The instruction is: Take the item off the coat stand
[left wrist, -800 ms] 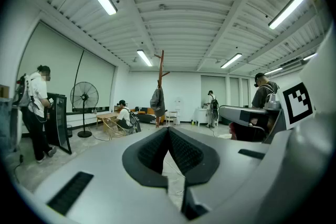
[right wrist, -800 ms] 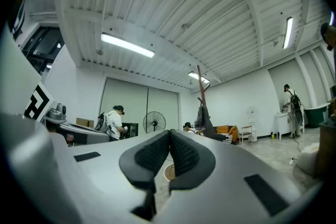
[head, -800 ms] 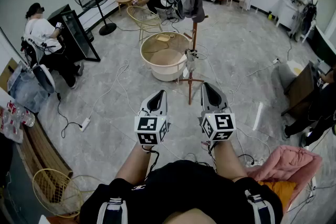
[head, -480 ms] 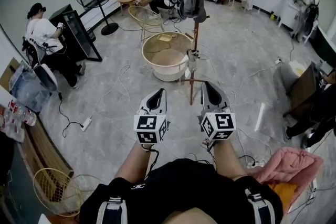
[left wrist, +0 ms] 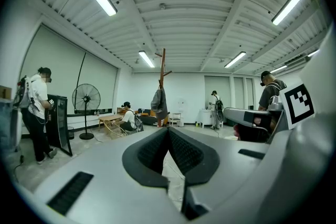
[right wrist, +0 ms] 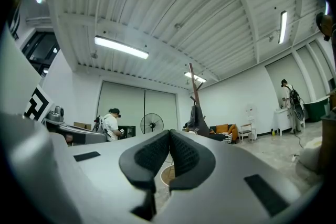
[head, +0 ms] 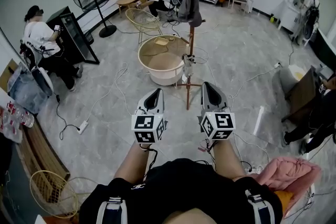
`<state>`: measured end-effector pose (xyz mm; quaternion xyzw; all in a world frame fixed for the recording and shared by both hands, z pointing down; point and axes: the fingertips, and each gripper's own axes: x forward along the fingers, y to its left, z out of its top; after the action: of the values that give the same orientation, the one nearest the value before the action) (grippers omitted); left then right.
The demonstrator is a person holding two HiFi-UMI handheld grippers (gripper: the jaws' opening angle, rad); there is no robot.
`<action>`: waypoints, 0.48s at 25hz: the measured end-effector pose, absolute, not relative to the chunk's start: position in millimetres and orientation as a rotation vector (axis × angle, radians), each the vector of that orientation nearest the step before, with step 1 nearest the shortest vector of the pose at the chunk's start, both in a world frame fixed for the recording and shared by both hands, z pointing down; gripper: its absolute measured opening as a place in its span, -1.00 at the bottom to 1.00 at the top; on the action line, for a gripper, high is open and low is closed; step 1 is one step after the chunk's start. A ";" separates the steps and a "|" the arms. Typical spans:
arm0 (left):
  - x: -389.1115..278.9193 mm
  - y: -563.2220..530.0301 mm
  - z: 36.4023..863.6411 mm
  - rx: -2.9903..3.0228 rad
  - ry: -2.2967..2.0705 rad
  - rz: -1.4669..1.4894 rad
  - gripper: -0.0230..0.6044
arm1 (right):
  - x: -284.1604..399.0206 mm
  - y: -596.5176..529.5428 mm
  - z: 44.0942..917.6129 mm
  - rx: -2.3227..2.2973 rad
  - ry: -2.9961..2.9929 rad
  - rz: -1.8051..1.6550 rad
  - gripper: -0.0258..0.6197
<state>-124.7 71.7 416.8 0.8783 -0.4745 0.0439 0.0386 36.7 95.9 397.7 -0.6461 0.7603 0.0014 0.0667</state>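
Barely nearer the coat stand [head: 190, 44], my left gripper [head: 158, 94] and right gripper [head: 207, 86] keep fingers together, grey garment [head: 189, 6] unreached.

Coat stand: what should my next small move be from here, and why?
Probably step forward toward the coat stand. The grey garment hangs high on it, well beyond the left tongs and the right tongs. Both are shut and empty, with open floor between them and the stand's base. Opening can likely wait until you are closer.
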 end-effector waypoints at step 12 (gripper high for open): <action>-55.4 38.6 423.8 2.667 -1.505 0.132 -0.87 | 100.0 46.5 405.1 -1.901 2.338 -0.002 -0.87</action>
<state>-55.4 38.6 423.8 0.8695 -0.4905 0.0431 0.0383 100.0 46.5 405.1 -0.6295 0.7743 -0.0008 0.0641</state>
